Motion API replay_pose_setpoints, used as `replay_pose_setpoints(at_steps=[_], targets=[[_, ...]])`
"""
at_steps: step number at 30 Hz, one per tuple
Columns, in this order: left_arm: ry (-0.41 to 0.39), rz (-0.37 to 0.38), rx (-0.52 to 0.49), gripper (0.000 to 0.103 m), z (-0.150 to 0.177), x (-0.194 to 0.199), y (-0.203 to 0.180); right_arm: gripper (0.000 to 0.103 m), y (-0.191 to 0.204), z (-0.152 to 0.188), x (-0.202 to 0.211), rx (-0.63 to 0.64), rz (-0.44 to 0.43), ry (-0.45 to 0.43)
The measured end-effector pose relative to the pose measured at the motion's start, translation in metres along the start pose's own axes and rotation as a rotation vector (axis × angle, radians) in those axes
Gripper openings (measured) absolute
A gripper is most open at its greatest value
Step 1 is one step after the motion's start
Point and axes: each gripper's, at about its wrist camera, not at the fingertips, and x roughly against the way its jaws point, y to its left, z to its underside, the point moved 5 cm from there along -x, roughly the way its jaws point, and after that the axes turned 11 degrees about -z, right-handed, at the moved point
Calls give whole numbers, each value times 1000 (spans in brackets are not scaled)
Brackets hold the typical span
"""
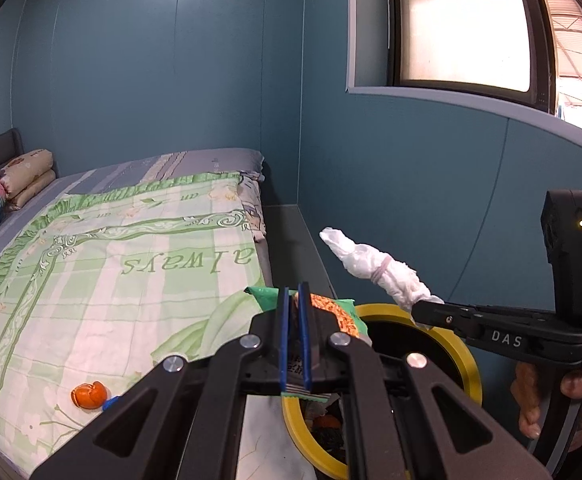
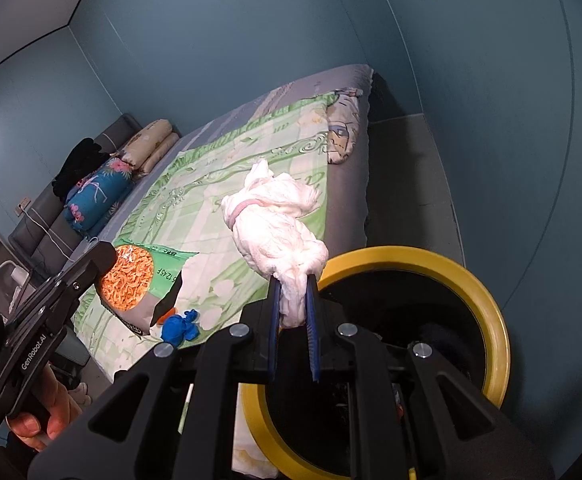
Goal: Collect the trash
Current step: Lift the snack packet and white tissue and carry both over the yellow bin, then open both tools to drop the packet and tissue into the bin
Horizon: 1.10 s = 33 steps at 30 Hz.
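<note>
My left gripper [image 1: 295, 344] is shut on a green snack bag [image 1: 333, 312] printed with orange snacks, held at the near rim of a yellow-rimmed black bin [image 1: 469, 356]. The bag also shows in the right wrist view [image 2: 139, 280]. My right gripper [image 2: 295, 308] is shut on a white tissue bundle [image 2: 275, 224] tied with a pink band, held up over the bin [image 2: 491, 320]. The bundle also shows in the left wrist view [image 1: 375, 266]. An orange wrapper [image 1: 89, 394] and a blue crumpled piece [image 2: 179, 326] lie on the bed's green quilt [image 1: 91, 280].
The bed runs to the far wall, with folded pillows [image 1: 25, 176] and a blue floral roll [image 2: 95, 196] at the headboard. A grey floor strip [image 2: 407, 184] lies between bed and blue wall. A window [image 1: 463, 24] is upper right. The bin holds other trash.
</note>
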Motion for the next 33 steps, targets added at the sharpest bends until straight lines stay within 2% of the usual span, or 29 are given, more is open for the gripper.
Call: replay_pose_setpoints(at_steps=[15,27,33], targets=[[124,24,15,5,27,-57,-23,12,-26,18,-22,-58,93,59],[249,84,52,5,56,-82,-28,13,-50,15,-45,-94,88,103],[266,98,69,5,62,-85,-28,13,-50,19,-46,-106,111,107]])
